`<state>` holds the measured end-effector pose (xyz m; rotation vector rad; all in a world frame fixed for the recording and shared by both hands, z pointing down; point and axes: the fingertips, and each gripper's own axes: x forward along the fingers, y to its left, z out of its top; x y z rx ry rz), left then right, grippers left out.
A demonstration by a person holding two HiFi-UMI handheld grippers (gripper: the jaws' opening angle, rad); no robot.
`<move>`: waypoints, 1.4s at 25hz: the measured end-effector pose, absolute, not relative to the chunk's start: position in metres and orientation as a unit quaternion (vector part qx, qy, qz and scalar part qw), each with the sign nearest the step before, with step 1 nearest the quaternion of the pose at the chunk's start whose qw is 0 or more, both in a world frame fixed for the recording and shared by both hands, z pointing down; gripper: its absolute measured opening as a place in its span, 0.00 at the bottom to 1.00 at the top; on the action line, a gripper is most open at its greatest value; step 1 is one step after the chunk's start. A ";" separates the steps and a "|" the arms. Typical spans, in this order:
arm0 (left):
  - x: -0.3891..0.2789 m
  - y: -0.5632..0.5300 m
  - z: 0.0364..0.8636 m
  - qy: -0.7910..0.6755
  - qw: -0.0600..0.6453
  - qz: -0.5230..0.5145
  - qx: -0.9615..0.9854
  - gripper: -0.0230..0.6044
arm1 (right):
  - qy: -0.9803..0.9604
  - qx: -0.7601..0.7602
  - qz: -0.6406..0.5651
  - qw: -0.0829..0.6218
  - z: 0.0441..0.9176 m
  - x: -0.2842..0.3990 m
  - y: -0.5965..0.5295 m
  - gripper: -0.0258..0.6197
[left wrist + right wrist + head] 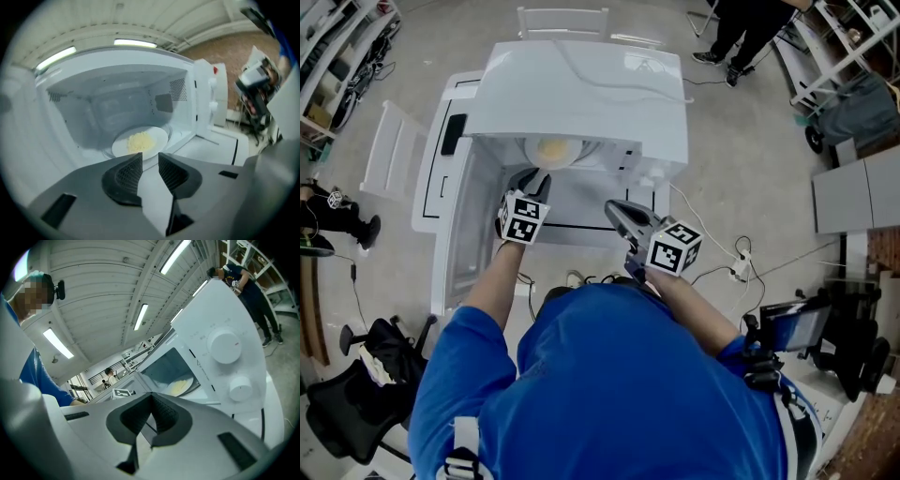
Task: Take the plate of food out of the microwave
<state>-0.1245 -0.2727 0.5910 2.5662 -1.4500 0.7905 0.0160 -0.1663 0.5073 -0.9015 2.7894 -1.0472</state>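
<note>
A white plate (551,150) with a heap of yellow food sits on the floor of the white microwave (591,94), whose door (464,253) is swung open to the left. My left gripper (534,178) is at the mouth of the oven, just short of the plate. In the left gripper view the plate (139,142) lies right beyond the left gripper (150,164), whose jaws stand apart with nothing between them. My right gripper (619,214) hangs in front of the microwave's right side, with its jaws closed and empty. The right gripper view shows the right gripper (151,398), the plate (180,386) and two round knobs (225,347).
The microwave stands on a white table (581,220). White chairs stand behind it (562,19) and to its left (394,159). A person (750,28) stands at the back right. Cables and a power strip (739,270) lie on the floor at the right, and a black office chair (356,403) is at the lower left.
</note>
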 end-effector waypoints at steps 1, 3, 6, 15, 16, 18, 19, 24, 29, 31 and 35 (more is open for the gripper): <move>-0.128 -0.273 0.590 -0.488 0.087 0.226 0.839 0.19 | 0.896 -0.289 -0.337 0.014 0.507 0.015 -0.166 0.04; -0.136 -0.273 0.587 -0.513 0.174 0.151 0.827 0.19 | 0.896 -0.288 -0.338 0.014 0.508 0.014 -0.166 0.04; -0.148 -0.276 0.588 -0.533 0.293 0.032 0.793 0.22 | 0.896 -0.287 -0.338 0.014 0.507 0.013 -0.165 0.04; -0.157 -0.285 0.603 -0.506 0.512 -0.201 0.664 0.32 | 0.895 -0.288 -0.341 0.012 0.510 0.012 -0.162 0.04; -0.157 -0.286 0.604 -0.504 0.522 -0.211 0.655 0.32 | 0.894 -0.289 -0.341 0.012 0.510 0.012 -0.163 0.04; -0.157 -0.288 0.608 -0.501 0.540 -0.227 0.637 0.32 | 0.894 -0.291 -0.342 0.012 0.511 0.011 -0.164 0.04; -0.157 -0.289 0.610 -0.500 0.548 -0.233 0.629 0.32 | 0.893 -0.291 -0.342 0.012 0.511 0.011 -0.164 0.04; -0.153 -0.295 0.619 -0.489 0.579 -0.255 0.600 0.32 | 0.892 -0.295 -0.344 0.010 0.513 0.012 -0.166 0.04; -0.146 -0.302 0.625 -0.482 0.603 -0.265 0.578 0.32 | 0.891 -0.297 -0.343 0.007 0.514 0.012 -0.168 0.04; -0.144 -0.304 0.626 -0.481 0.610 -0.266 0.571 0.32 | 0.891 -0.299 -0.343 0.006 0.514 0.013 -0.169 0.04; -0.143 -0.305 0.631 -0.486 0.621 -0.260 0.557 0.32 | 0.890 -0.302 -0.342 0.004 0.513 0.015 -0.170 0.04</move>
